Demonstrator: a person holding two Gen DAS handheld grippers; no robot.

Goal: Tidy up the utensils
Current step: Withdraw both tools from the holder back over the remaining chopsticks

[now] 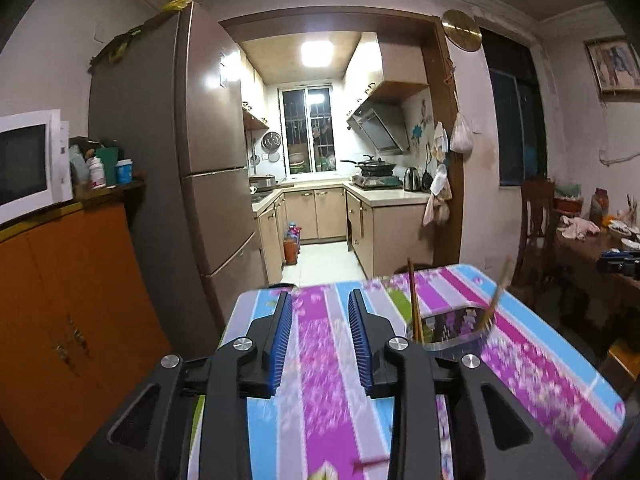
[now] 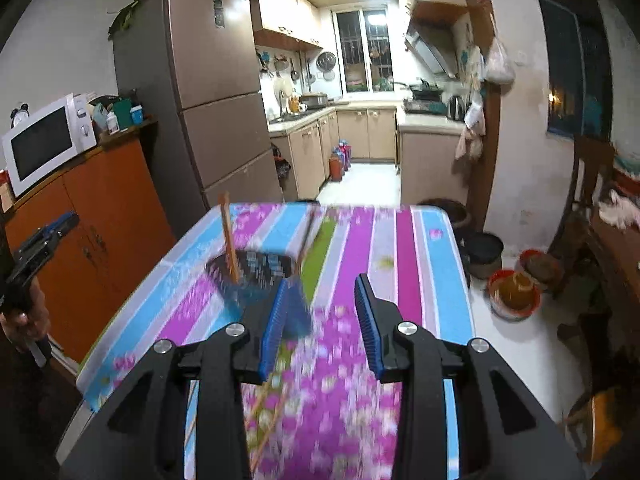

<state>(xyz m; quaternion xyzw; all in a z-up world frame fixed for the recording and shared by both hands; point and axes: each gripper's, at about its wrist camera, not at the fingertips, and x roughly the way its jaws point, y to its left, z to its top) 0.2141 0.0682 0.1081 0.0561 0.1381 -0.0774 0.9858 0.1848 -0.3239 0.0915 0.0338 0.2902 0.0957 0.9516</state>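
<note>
Table: a table under a striped floral cloth (image 1: pixel 320 360) in pink, purple, blue and grey bands carries everything; both views show it blurred.
Holder: a clear, square-sided utensil holder (image 1: pixel 452 330) stands on the cloth toward the far edge, nearer the far right corner in the left wrist view and nearer the far left corner in the right wrist view (image 2: pixel 256 276).
Chopsticks in holder: two brown wooden chopsticks (image 1: pixel 414 304) stand tilted in the holder, leaning apart from each other; the second one leans toward the right edge (its tip is smeared).
Loose chopsticks: thin brown sticks (image 2: pixel 264 412) lie flat on the cloth near the near edge, below the right gripper's left finger; how many there are cannot be told.
Left gripper: the black left gripper with blue ribbed pads (image 1: pixel 320 316) hangs over the cloth left of the holder, jaws partly apart with only cloth showing between them. In the right wrist view it appears at the left border (image 2: pixel 48 236), held by a hand (image 2: pixel 24 320).
Right gripper: the matching black right gripper (image 2: pixel 322 300) is over the middle of the cloth, jaws partly apart and holding nothing; its left pad overlaps the holder in the view, and contact cannot be told.
</note>
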